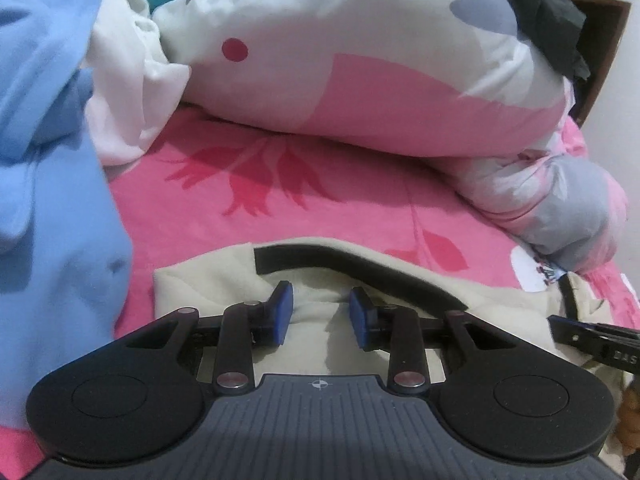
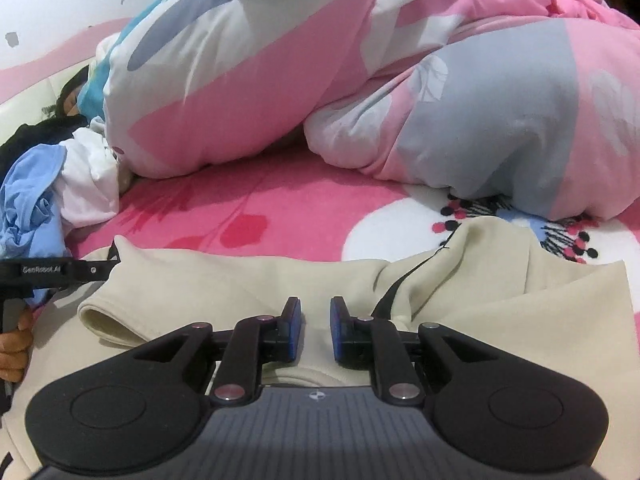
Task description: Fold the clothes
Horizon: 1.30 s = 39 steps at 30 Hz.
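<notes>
Cream garment [image 2: 248, 284] on pink bed [image 1: 280, 208].

A bed [image 1: 320, 216] covered by a bright pink sheet with darker red leaf prints fills the middle. A bulky quilt [image 1: 360, 80], white with pink and grey patches, is heaped across the bed from twelve to three o'clock. A white wall [image 2: 60, 0] shows at eleven o'clock in the right wrist view.
</notes>
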Tool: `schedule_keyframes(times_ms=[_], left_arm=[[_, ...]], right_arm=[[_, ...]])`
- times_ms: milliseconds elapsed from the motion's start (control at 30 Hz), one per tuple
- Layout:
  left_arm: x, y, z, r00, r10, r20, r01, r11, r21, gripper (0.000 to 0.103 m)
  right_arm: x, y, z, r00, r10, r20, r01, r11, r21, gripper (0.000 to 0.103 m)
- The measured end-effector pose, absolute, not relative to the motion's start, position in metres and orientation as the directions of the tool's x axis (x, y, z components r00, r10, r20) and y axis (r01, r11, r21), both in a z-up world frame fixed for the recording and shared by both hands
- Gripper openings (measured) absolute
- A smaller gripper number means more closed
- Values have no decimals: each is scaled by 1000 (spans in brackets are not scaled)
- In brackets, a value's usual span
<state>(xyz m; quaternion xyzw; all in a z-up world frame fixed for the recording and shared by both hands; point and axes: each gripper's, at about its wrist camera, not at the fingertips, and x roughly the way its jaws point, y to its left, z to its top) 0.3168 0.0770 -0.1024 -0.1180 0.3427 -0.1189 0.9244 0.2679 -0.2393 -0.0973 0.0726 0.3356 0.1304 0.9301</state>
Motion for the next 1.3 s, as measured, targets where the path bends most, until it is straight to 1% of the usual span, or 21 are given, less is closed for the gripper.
schedule_keyframes(times_ms=[67,233,267,300,333,367,400,500,567,633,733,833,900,967,1000,1100,1133,1167,1200,1267,1300], left_arm=[[318,74,-102,752,-259,-607,110,956,-271,27],[303,77,-97,798,-155,-582,22,973,-229,20],[296,77,-90,817,-127,-563,7,978,-210,20],[287,76,-83,837,-98,-539,-7,982,-189,24],[279,75,-75,855,-73,-513,-12,987,-161,27],[269,72,-65,874,-55,-483,-5,993,-122,27],[261,66,-57,891,-51,-450,10,996,-91,27],[243,38,-35,904,-168,-393,156,986,-65,30],[244,11,-33,861,-290,-417,289,955,-67,31],[252,-18,-49,794,-350,-497,377,925,-49,31],[261,-47,-89,751,-258,-608,374,925,69,31],[256,-50,-96,769,-228,-598,354,930,101,31],[255,-52,-98,775,-216,-594,348,931,115,31],[255,-53,-99,778,-211,-592,340,933,114,31],[254,-52,-99,779,-211,-591,336,935,109,31],[254,-50,-99,778,-210,-592,328,940,98,31],[256,-52,-100,777,-207,-594,327,940,101,31],[256,-54,-100,778,-202,-594,327,939,108,31],[256,-54,-100,780,-198,-594,325,939,112,31],[254,-56,-100,781,-190,-595,319,940,118,31],[254,-56,-100,782,-185,-595,315,941,122,31]], right_arm=[[265,-238,-97,745,288,-602,-197,957,214,15],[263,-245,-98,744,314,-590,-201,947,251,15],[263,-246,-98,743,320,-587,-201,945,259,15],[263,-247,-99,743,325,-585,-202,942,267,15],[262,-247,-99,744,328,-583,-202,941,272,15],[262,-248,-99,744,331,-581,-203,940,276,15],[262,-249,-99,744,334,-579,-203,938,279,15],[262,-249,-100,745,338,-575,-204,936,286,16],[262,-249,-100,745,338,-575,-204,936,287,16],[261,-249,-100,745,339,-574,-203,936,289,16],[261,-250,-100,745,340,-574,-204,935,289,15],[261,-248,-100,744,330,-582,-202,940,275,16],[258,-243,-97,751,305,-586,-203,951,235,16],[253,-241,-92,766,296,-571,-210,954,214,18],[249,-241,-89,773,311,-553,-226,949,218,18],[247,-246,-86,753,373,-542,-271,927,261,19],[251,-245,-91,744,345,-571,-254,938,236,15],[254,-245,-94,737,325,-593,-241,946,219,15],[254,-247,-93,740,319,-592,-233,948,218,14],[252,-248,-89,766,247,-594,-191,969,156,13],[250,-249,-88,773,233,-590,-179,973,149,13]])
